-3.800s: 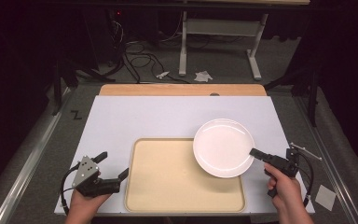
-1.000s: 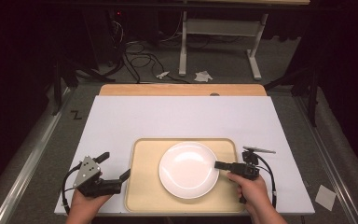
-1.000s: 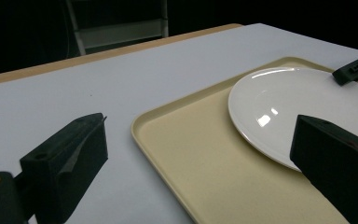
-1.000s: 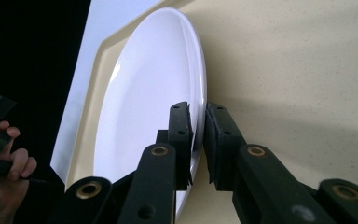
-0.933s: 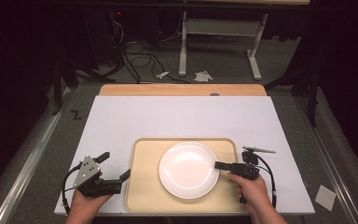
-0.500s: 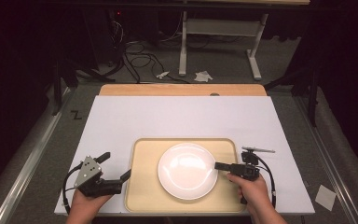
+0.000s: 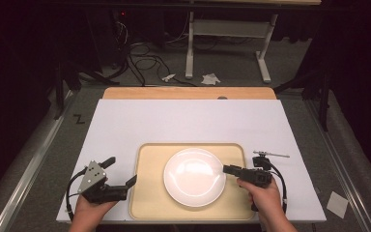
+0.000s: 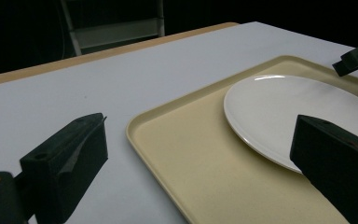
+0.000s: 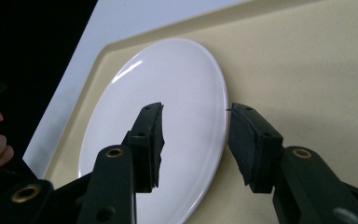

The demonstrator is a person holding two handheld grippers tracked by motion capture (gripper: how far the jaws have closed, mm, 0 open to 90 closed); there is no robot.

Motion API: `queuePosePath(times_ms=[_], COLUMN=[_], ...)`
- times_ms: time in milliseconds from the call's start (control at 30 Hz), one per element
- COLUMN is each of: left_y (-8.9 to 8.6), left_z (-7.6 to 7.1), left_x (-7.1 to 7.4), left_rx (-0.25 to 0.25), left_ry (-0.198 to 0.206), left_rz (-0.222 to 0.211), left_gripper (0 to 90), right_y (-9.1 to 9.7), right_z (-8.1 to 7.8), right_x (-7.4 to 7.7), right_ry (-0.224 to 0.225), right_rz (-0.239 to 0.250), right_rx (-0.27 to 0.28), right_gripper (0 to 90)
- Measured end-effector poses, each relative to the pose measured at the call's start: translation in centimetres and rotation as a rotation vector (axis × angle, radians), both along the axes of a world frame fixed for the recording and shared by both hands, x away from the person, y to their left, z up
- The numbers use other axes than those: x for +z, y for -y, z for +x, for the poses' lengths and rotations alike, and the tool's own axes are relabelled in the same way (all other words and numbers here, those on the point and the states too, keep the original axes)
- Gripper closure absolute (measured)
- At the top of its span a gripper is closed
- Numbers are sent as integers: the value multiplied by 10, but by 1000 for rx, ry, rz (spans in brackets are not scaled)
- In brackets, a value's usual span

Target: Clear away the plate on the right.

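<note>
White and glossy, the plate lies flat in the middle of the beige tray, low in the centre of the high view, the tray itself sitting on the white table. My right gripper sits at the plate's right edge; in the right gripper view its jaws stand apart with the rim running between them, one pad over the plate and one over bare tray, and neither seems to pinch, so I judge the plate rests on its own. Straddling the rim like that suits either a fresh grab or a clean let-go. My left gripper waits at lower left, its jaws spread wide, one tip reaching over the tray's left edge, holding nothing. I read it as parked there, out of the plate's way yet close enough to steady the tray.
</note>
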State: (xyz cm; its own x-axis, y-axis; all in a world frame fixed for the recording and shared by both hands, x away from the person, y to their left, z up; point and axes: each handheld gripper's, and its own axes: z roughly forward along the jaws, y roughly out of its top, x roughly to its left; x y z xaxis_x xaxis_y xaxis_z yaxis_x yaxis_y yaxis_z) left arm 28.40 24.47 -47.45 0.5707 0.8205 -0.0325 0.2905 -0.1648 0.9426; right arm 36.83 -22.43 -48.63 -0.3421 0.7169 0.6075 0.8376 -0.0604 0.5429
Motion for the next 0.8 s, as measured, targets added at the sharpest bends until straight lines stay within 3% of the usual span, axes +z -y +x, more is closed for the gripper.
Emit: queuePosePath(times_ms=[167, 233, 367, 467, 500, 633, 800], left_y=[2, 3, 6, 8, 10, 13, 20], left_z=[1, 2, 5, 7, 8, 10, 16], left_x=[0, 0, 0, 0, 0, 0, -1], left_rx=[-6, -11, -18, -25, -30, -39, -61], left_ry=[0, -2, -2, -4, -3, -5, -7], left_rz=[1, -1, 0, 2, 3, 3, 7], left_gripper=[47, 47, 47, 47, 47, 47, 47], right_y=[7, 12, 17, 26, 33, 42, 53], right_z=[-2, -5, -7, -10, -12, -15, -22], right_x=[7, 13, 17, 22, 26, 30, 35], right_ry=[51, 107, 147, 197, 233, 256, 347], right_rz=[-6, -58, -89, -123, -147, -168, -235], right_rx=[-20, -33, -52, -73, -95, -125, -149], right_gripper=[556, 545, 508, 473, 438, 380, 309])
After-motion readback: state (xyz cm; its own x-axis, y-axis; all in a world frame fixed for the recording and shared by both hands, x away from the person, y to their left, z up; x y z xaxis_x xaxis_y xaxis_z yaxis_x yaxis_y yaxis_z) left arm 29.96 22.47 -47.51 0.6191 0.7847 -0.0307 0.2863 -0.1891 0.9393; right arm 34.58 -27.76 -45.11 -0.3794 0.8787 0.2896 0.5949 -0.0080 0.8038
